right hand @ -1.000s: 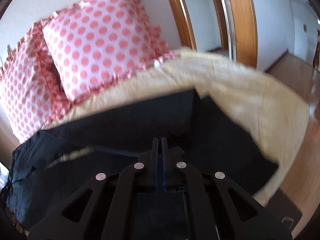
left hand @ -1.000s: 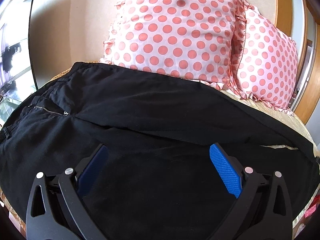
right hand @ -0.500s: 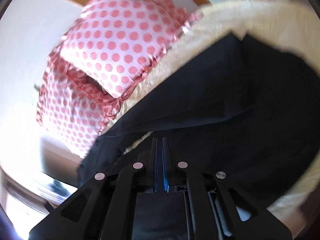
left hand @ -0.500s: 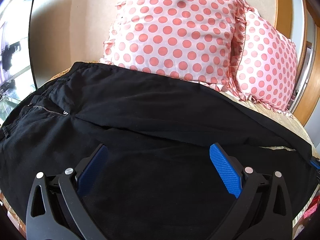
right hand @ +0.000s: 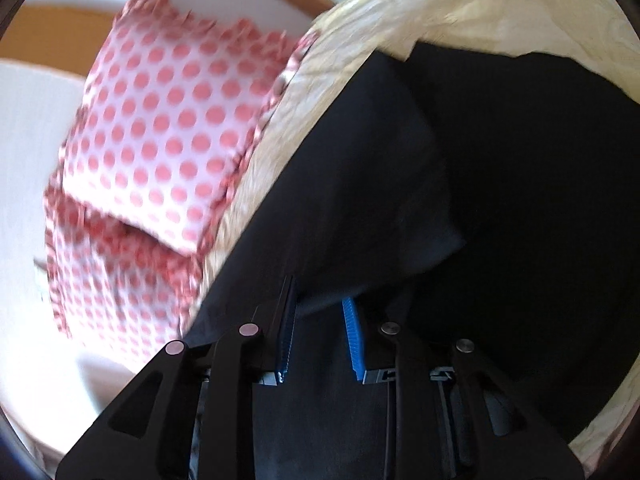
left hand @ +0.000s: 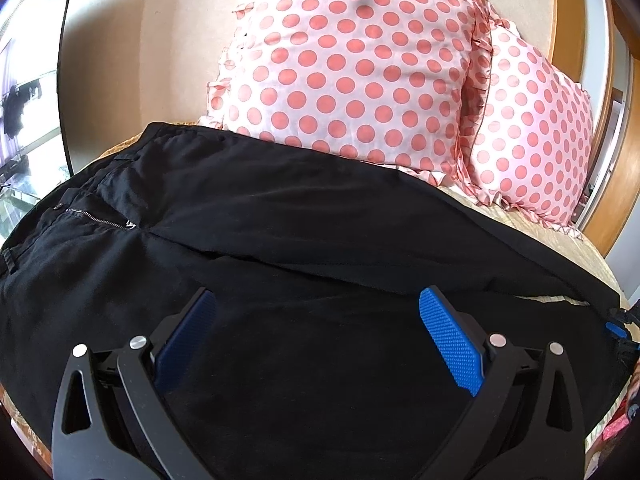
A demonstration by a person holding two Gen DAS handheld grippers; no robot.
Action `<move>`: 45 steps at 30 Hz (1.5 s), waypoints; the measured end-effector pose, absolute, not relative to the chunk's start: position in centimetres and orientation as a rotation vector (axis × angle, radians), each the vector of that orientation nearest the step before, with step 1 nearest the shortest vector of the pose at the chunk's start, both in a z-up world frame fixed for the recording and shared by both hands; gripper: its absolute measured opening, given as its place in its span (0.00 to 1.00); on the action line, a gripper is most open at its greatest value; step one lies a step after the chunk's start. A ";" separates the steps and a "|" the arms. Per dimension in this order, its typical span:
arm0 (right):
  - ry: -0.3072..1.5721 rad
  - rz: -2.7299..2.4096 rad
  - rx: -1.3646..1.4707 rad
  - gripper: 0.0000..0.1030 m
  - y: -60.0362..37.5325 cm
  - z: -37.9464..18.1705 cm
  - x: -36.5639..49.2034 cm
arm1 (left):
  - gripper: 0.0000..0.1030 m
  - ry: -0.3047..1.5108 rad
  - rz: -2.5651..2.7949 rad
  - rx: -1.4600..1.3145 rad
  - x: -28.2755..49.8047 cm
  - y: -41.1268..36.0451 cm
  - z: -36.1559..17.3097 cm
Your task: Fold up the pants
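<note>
Right wrist view: pants [right hand: 500,184] hem near bedspread [right hand: 460,8] edge, upper right. My right gripper [right hand: 320,320] just parted, fabric between, unpinched. Left gripper [left hand: 316,332] spread wide, empty.

Bright daylight, left wrist view sharp; black pants [left hand: 320,240] swallow detail. Right wrist view motion-blurred, dotted pillows [right hand: 160,140] smeared, white glare lower left. Fisheye bending, dark vignette at edges.

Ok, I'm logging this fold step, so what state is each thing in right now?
Black pants: spread flat across the bed, one leg lying over the other, zipper closed.
Left gripper: open, empty, above the pants.
Right gripper: jaws just been opening, dark fabric between them.
Polka-dot pillows: propped upright at the headboard.
</note>
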State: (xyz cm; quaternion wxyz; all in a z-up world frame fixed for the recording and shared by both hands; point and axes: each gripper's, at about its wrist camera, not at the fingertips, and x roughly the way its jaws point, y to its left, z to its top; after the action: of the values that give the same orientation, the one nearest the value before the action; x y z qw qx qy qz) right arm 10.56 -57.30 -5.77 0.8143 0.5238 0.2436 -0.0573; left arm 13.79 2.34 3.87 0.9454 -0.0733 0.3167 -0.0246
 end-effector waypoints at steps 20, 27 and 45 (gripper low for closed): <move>0.268 -0.197 0.949 0.03 -58.9 -3.3 0.5 | 0.98 0.612 -0.020 -0.168 11.7 5.3 4.7; 0.396 -0.236 0.970 0.03 -58.9 -7.4 1.2 | 0.98 0.548 0.028 -0.019 12.9 6.6 8.4; 0.442 -0.258 0.825 0.03 -58.3 -6.7 1.8 | 0.58 1.076 0.178 -0.369 41.8 13.0 3.3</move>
State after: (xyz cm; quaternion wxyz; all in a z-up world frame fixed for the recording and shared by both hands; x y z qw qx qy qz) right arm 1.82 -58.30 -6.69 0.8844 0.3967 0.2123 -0.1241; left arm 41.84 12.97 3.32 0.8388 -0.1745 0.5088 0.0843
